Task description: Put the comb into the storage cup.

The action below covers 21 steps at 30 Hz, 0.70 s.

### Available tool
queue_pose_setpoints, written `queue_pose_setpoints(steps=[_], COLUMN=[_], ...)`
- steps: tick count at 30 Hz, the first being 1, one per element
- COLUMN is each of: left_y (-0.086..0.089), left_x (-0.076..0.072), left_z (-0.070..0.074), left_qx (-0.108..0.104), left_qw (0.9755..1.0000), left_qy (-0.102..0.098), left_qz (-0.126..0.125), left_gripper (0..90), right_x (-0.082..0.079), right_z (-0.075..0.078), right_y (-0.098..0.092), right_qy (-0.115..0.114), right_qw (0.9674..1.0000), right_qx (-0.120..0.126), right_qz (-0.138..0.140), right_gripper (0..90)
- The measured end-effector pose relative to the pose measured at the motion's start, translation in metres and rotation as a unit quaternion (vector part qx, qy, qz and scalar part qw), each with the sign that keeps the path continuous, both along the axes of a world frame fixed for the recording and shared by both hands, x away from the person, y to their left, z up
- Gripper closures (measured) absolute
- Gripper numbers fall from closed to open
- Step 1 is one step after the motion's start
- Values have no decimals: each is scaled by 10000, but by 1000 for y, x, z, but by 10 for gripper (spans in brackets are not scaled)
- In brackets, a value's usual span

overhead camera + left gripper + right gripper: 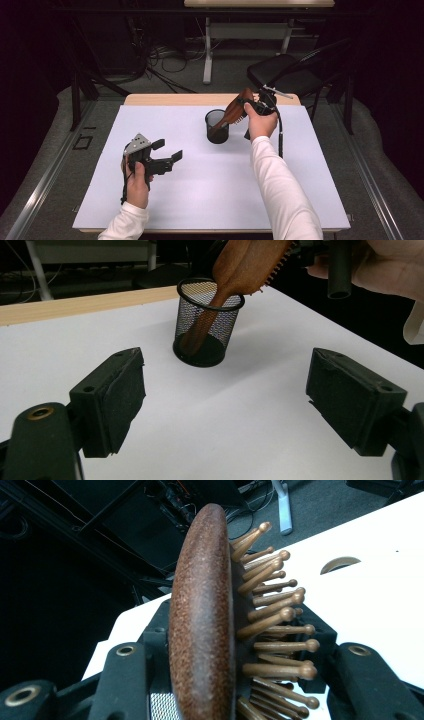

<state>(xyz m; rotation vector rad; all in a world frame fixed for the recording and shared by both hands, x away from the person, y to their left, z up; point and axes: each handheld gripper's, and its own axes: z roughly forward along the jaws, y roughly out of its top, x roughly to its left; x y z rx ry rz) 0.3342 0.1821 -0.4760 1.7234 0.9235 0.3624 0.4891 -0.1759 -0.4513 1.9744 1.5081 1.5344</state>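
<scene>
At the lower left of the high view the left gripper [167,151] hangs low over the white table [200,200] with its jaws spread wide and nothing between them; it looks parked there so it stays clear of the work, and its own camera faces the cup. Just right of centre, toward the far edge of the tabletop, stands the black mesh cup [217,127], upright and set well in from the edges, which gives it room for a long thing to lean in it. The wooden hairbrush [234,111] slants from upper right down into the cup, handle first, with the handle end near the cup's bottom, as the left gripper view shows. At the upper right the right gripper [260,106] has its jaws clenched on the brush head, probably gripping there so the handle can slide in freely.
</scene>
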Motion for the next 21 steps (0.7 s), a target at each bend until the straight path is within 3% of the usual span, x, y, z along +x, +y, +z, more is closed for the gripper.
queue_pose_setpoints(steps=[21], left_y=[-2], left_x=[0], left_z=[-1], left_qx=[32], left_qw=[10000], left_qy=[4], left_qz=[-22], left_gripper=[160], right_x=[-1], right_z=[1], right_y=[5], right_qy=[-220], right_qw=[9991], right_qx=[-364], right_qz=[-32], right_gripper=[398])
